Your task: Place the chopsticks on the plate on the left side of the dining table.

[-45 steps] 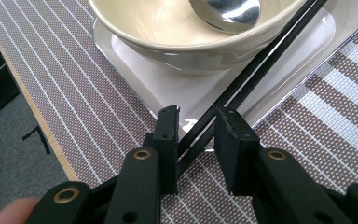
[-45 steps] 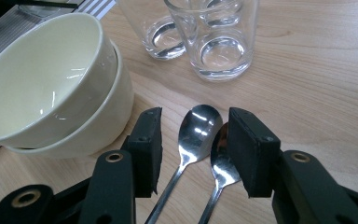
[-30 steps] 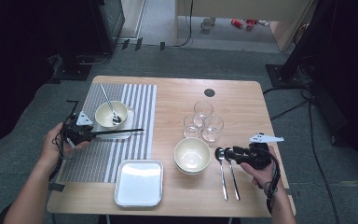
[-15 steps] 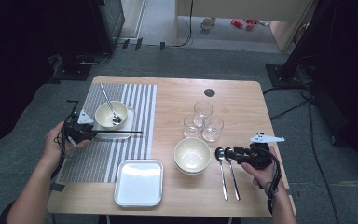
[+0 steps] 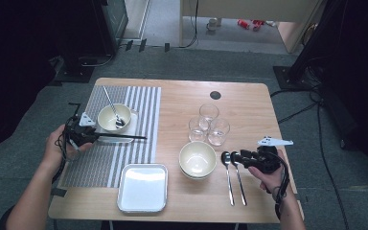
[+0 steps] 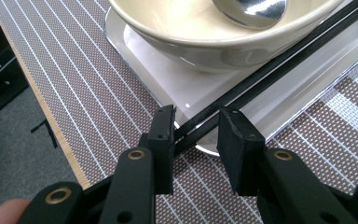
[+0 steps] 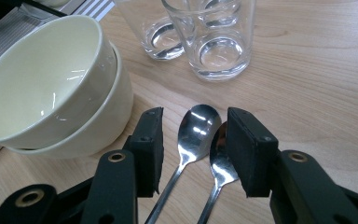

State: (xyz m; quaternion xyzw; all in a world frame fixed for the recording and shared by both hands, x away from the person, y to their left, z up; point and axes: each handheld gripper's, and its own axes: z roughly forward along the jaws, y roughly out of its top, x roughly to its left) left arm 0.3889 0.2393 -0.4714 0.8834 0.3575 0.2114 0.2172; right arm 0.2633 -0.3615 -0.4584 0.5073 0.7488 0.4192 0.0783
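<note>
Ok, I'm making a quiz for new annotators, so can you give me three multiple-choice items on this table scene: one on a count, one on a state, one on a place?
1. How many clear glasses stand on the table?
A two
B four
C three

2. How do the jaws of the right gripper stand?
A open, astride the head of a spoon
B shut on a glass
C shut tight with nothing between them

3. Where do the black chopsticks lie?
A inside a glass
B across the small tray under the bowl on the striped mat
C under the spoon

Key:
1 C, the high view shows three glasses in a cluster.
2 A, the right gripper view shows gaps between both pads and the spoon.
3 B, the left gripper view shows them crossing that tray's rim.
</note>
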